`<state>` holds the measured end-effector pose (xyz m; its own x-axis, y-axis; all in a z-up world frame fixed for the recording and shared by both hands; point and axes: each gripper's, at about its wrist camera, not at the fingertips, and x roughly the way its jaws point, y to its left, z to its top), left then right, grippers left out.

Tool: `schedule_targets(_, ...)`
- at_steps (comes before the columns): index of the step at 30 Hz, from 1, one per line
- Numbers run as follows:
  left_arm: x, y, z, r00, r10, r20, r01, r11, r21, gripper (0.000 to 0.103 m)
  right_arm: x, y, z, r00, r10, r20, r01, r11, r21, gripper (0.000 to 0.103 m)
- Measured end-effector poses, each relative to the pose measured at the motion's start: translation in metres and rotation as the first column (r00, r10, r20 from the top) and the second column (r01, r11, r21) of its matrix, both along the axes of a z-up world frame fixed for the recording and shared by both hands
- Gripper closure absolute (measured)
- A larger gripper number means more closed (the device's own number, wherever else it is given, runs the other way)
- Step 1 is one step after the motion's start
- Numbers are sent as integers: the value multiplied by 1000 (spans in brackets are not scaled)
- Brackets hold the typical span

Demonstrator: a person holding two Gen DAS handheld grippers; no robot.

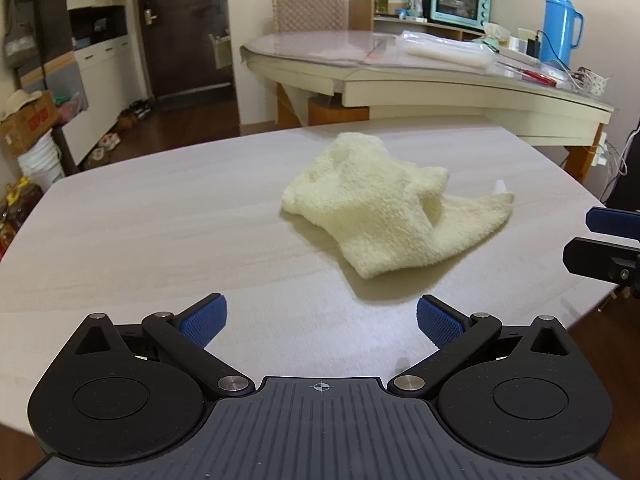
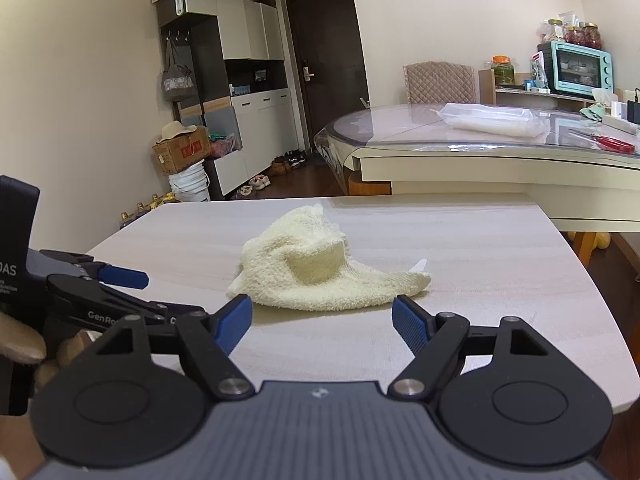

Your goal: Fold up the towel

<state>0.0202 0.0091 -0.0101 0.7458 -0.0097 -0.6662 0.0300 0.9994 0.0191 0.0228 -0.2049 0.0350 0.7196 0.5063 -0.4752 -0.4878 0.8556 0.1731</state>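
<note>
Closest to me is my left tool (image 1: 322,322), with its two blue pads spread wide and nothing between them. It hangs over the near edge of the tabletop (image 1: 140,216). My right tool (image 2: 322,318) is the same: pads wide apart, holding nothing, just above the near edge.

In the right view I can see my left tool again off to the left side, and it looks spread there too. In the left view, my right tool pokes in at the right edge of the picture.

The towel (image 1: 384,208) is soft and pale yellow. It sits in a lumpy heap near the middle of the tabletop, a bit toward the far edge. One part bumps up like a little hill. One corner (image 2: 416,280) lies flat and points toward the right edge of the tabletop. A small white tag (image 2: 419,266) sticks up by that corner.

Neither tool is touching the towel. It lies in front of both, with the right tool nearer to it.

I think the job has not really begun. No fold is made yet. The towel is still all bunched up. I would first need to grab two corners and pull it flat. Then I could fold it over. The other corners are hidden in the heap, so finding them may be tricky.
</note>
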Motion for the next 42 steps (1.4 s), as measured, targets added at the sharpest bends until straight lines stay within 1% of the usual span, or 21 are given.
schedule_targets(9,25,11,-6,1000,-3,-15,3,1000,-5,0,31,17,-5,1000,20,-15,-20,1000,-13,24)
schedule_targets(15,35,20,-9,1000,-10,-18,9,1000,-1,0,53,31,0,998,58,2,-57,997,-47,24)
schedule_targets(19,44,27,-9,1000,-14,-20,14,1000,8,0,70,41,1,996,86,9,-85,994,-64,29)
schedule_targets(21,48,30,-7,1000,-22,-21,22,1000,10,0,85,48,-3,995,101,-6,-101,994,-45,31)
schedule_targets(26,54,40,-3,998,-63,-15,63,998,2,0,110,59,-13,987,152,-57,-153,988,-30,32)
schedule_targets(29,56,46,1,993,-117,-7,117,993,0,0,119,65,-19,982,173,-79,-176,984,-41,32)
schedule_targets(31,57,49,3,987,-159,-4,159,987,2,0,119,67,-20,976,196,-90,-200,979,-33,44)
schedule_targets(33,58,49,5,978,-207,-2,207,978,15,0,119,68,-22,971,219,-99,-223,975,-25,68)
schedule_targets(34,57,49,7,973,-233,1,233,972,20,0,118,69,-21,970,225,-98,-228,973,-26,73)
schedule_targets(35,57,49,8,968,-250,4,250,968,24,0,116,70,-20,968,236,-89,-239,971,-29,84)
schedule_targets(36,56,49,9,962,-273,3,273,961,35,0,113,71,-18,969,234,-75,-237,971,-33,89)
schedule_targets(37,56,48,10,955,-295,1,295,954,51,0,108,71,-15,967,246,-68,-248,968,-32,89)
schedule_targets(38,55,49,11,952,-307,2,307,950,64,0,104,72,-13,964,257,-60,-259,965,-31,93)
schedule_targets(39,54,50,12,947,-321,1,320,944,76,0,99,73,-10,960,274,-54,-276,961,-27,93)
schedule_targets(42,47,55,16,934,-358,-2,357,930,82,0,82,79,-3,944,330,-20,-331,943,-40,94)
